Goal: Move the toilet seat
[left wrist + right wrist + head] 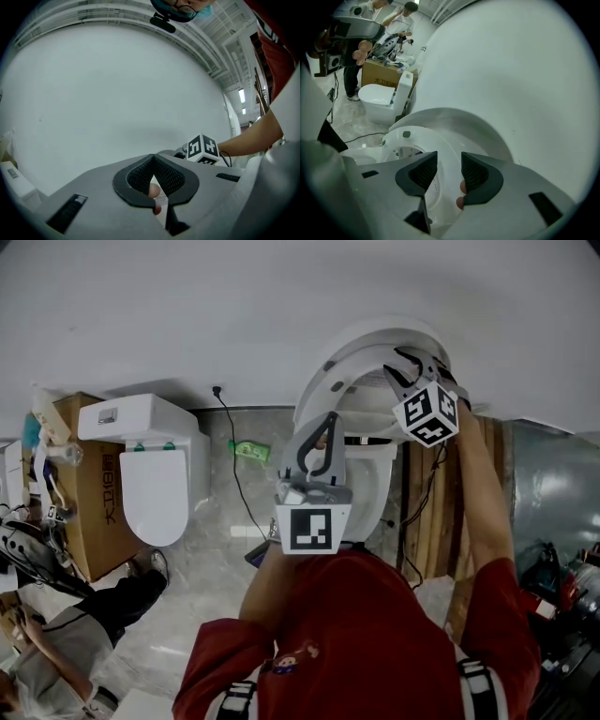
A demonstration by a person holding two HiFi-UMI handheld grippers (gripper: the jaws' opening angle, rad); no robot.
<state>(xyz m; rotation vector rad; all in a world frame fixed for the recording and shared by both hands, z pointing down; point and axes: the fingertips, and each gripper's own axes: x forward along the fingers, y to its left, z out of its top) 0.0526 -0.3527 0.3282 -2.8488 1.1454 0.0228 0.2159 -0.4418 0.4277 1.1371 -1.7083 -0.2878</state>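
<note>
With our right gripper (pixel 449 168) holding its jaws apart on nothing, the raised toilet seat (pixel 417 140) just ahead of their gap, and our left gripper (pixel 153 176) pinched shut and empty off to its left, we judge a clumsy nudge could send the unheld seat slamming down.

Red short-sleeved shirt (pixel 375 634), black-and-white shoulder straps (pixel 480 688) at 5 and 7 o'clock, grey left gripper (pixel 323 427), grey right gripper (pixel 409 367) at 1 o'clock, black ribbed pads (pixel 474 172), black-and-white marker cubes (pixel 429 412)
</note>
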